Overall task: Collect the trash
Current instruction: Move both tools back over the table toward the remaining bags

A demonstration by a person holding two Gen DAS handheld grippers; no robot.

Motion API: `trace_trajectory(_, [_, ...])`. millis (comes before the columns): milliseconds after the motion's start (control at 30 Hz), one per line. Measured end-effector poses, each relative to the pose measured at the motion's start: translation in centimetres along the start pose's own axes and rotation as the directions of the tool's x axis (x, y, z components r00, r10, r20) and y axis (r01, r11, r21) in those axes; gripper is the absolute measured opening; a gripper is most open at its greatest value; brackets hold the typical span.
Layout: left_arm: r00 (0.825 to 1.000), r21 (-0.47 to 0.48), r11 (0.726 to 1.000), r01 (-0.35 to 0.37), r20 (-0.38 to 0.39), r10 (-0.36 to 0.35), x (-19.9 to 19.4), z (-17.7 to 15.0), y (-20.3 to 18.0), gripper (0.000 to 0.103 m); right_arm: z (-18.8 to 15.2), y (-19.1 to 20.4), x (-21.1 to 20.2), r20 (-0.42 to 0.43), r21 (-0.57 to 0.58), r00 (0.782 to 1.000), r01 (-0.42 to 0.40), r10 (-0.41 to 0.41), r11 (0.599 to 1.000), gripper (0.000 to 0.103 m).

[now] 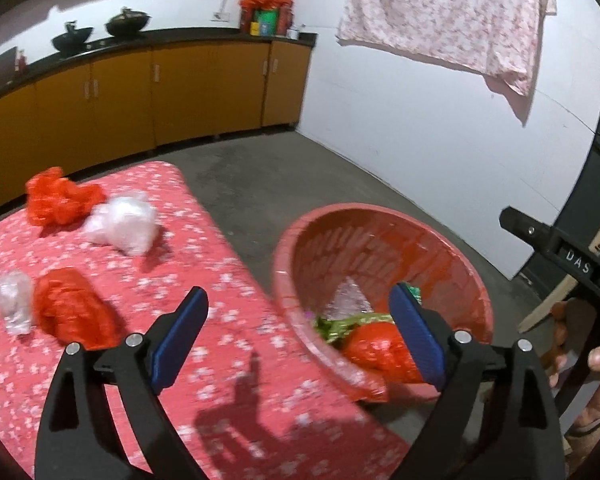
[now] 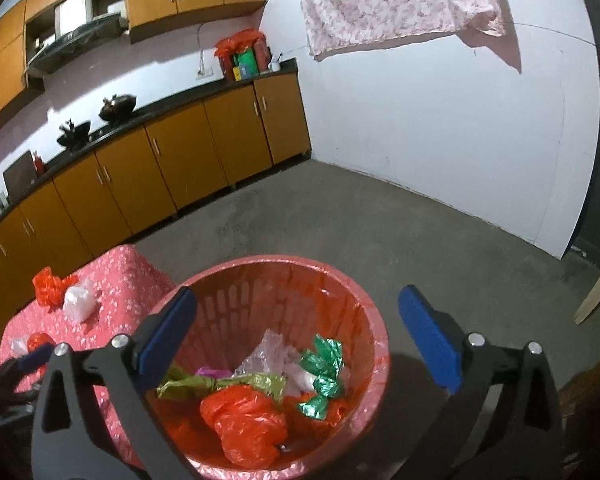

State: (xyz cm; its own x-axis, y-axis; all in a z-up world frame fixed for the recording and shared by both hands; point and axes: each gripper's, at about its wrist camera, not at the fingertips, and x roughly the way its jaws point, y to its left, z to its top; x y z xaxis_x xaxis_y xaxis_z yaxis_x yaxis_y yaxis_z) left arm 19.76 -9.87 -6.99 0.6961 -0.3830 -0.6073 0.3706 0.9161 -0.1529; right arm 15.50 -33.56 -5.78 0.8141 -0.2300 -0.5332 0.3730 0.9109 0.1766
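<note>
Kitchen floor: right gripper (image 2: 296,330) hanging spread wide, nothing pinched, directly above the red wastebasket (image 2: 374,320) holding crumpled bags.

Orange cabinets (image 2: 188,156) under a dark counter (image 1: 172,38) — white wall (image 2: 440,128), grey concrete floor (image 2: 340,220).

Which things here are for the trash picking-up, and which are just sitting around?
For the job:
red bin
red bags on table
clear bags on table
trash already in bin

Just sitting around:
pots on counter
hanging flowered cloth
cabinets
</note>
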Motion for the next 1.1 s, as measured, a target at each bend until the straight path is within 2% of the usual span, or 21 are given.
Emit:
trace_trajectory(133, [0.996,-0.016,0.997,-0.069,0.049,0.07,-2.2,0.0,2.5,0.097,-0.2,1.9,-0.4,0.022,-0.054,1.0,0.006,-0.005,0.999,0.099])
trace_trajectory(300, [0.975,-0.044,0.98,-0.195,0.102,0.199,-5.5,-0.5,6.7,0.1,-0.1,5.4,-1.2,0.043,-0.1,0.996,-0.068,0.073,0.993,0.099])
trace_trajectory(367, [0.953,-0.06,0.96,-0.274,0.115,0.279,-7.0,-1.1,9.2,0.101,-0.2,7.2,-1.3,0.045,-0.121,0.993,-0.103,0.11,0.987,0.099])
trace_trajectory(400, [0.947,-0.065,0.954,-0.293,0.116,0.299,-7.3,-1.4,10.0,0.101,-0.3,8.1,-1.4,0.043,-0.133,0.991,-0.122,0.129,0.984,0.099])
trace_trajectory(500, [0.915,-0.089,0.92,-0.383,0.102,0.391,-8.7,-2.5,13.2,0.101,-0.9,11.5,-1.4,0.025,-0.178,0.983,-0.176,0.183,0.968,0.099])
trace_trajectory(600, [0.877,-0.133,0.875,-0.465,0.069,0.476,-10.0,-4.0,16.9,0.101,-2.2,15.0,-1.2,-0.01,-0.221,0.972,-0.231,0.235,0.948,0.099])
trace_trajectory(767, [0.833,-0.198,0.82,-0.537,0.032,0.553,-12.0,-5.9,21.6,0.101,-4.6,20.6,-0.7,-0.081,-0.286,0.948,-0.318,0.308,0.904,0.099])
trace_trajectory(867, [0.812,-0.223,0.793,-0.566,0.011,0.583,-12.7,-6.7,23.5,0.101,-6.0,23.5,-0.2,-0.133,-0.312,0.926,-0.376,0.352,0.872,0.099])
trace_trajectory(1000, [0.799,-0.249,0.773,-0.584,-0.005,0.602,-13.4,-7.5,25.3,0.101,-7.6,26.8,0.5,-0.181,-0.332,0.905,-0.424,0.385,0.842,0.099])
trace_trajectory(1100, [0.794,-0.257,0.765,-0.59,-0.011,0.608,-13.4,-7.7,26.4,0.101,-8.6,28.8,1.3,-0.207,-0.355,0.898,-0.438,0.387,0.826,0.099])
